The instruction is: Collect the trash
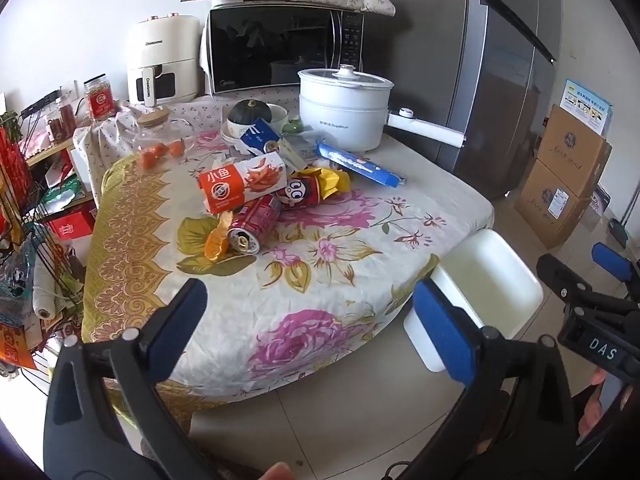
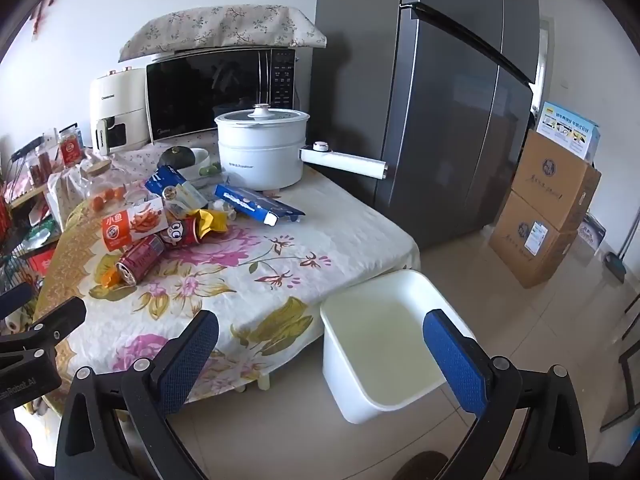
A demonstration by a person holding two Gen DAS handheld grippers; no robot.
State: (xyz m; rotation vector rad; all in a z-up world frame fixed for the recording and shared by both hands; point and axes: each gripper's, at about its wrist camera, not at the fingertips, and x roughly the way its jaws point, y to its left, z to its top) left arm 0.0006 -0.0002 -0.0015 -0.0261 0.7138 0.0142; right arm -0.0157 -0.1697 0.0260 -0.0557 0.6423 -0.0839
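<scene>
Left wrist view: lying on its side mid-table [image 1: 360, 216], red can [image 1: 251, 222], long axis running back toward the orange snack box [image 1: 244, 182], open mouth pointing toward the near left edge. Hovering short of the table, left gripper [image 1: 308, 320] and right gripper [image 2: 320, 344], fingers spread wide, gripping nothing. Risking, likely, a rolling can, dribbling leftovers, or missing the white bin [image 2: 384, 344] standing on the floor beside the table.

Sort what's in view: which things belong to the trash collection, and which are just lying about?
Job:
red soda can
orange snack box
orange peel
blue carton
yellow wrapper
white bin

Lying about:
electric pot
microwave
air fryer
squash
</scene>
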